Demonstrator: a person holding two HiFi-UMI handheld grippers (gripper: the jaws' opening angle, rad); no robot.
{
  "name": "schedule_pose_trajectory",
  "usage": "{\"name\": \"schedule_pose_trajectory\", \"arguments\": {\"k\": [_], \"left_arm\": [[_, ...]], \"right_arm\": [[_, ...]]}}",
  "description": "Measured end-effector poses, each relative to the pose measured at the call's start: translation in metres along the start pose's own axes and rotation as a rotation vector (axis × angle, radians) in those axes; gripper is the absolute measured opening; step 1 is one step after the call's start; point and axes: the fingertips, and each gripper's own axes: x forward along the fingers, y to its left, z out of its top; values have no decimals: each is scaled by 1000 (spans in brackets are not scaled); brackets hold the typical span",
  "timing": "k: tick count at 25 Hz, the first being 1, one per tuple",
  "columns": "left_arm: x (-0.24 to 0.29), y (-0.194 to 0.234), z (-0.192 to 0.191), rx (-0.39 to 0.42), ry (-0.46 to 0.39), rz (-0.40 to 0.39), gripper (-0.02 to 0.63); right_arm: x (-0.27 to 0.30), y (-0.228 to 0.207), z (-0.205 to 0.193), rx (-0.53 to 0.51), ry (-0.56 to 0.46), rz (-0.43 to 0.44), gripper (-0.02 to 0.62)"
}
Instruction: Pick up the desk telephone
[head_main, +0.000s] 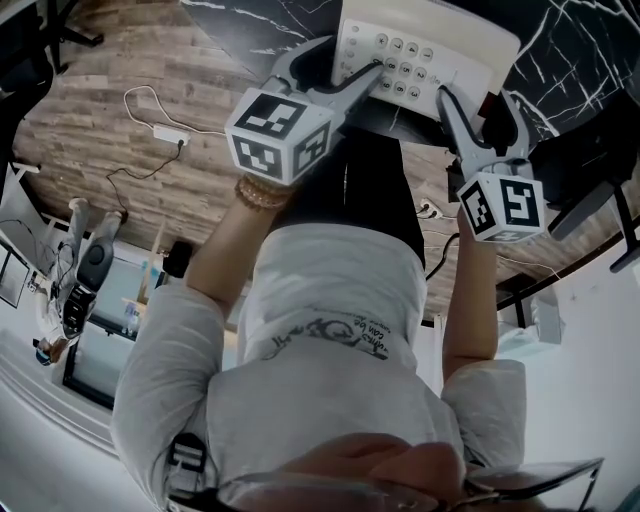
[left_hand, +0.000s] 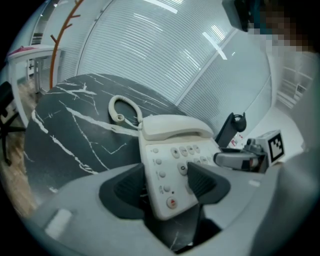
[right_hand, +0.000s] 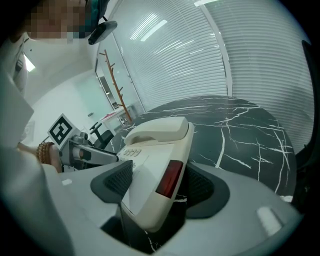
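The cream desk telephone (head_main: 420, 50) rests on a black marble table (left_hand: 65, 135), handset (left_hand: 175, 127) in its cradle and coiled cord (left_hand: 120, 110) lying behind it. My left gripper (head_main: 350, 58) holds the phone's near left corner: one pad lies on the keypad (left_hand: 200, 180), the other against the left side. In the left gripper view the phone (left_hand: 172, 150) fills the gap of that gripper (left_hand: 162, 187). My right gripper (head_main: 478, 96) clamps the phone's right side (right_hand: 155, 165), its pads either side of the red panel (right_hand: 170, 177); here that gripper (right_hand: 157, 182) shows the phone tilted.
The marble table (right_hand: 245, 135) stretches away behind the phone to windows with white blinds. A coat stand (right_hand: 112, 75) and an office chair (left_hand: 232, 127) stand beyond the table. On the wooden floor lies a power strip (head_main: 165, 133) with its cable.
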Motion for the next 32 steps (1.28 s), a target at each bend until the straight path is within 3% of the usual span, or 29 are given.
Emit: {"name": "schedule_pose_trajectory", "arguments": {"k": [8,32], "left_arm": [[-24,-17,30,40,-30,11,276],[-127,-106,163,151,-207,34,275]], "right_arm": [[-19,12,28,22,-50,3,327],[-115,63,168,-13,-231,37,327]]}}
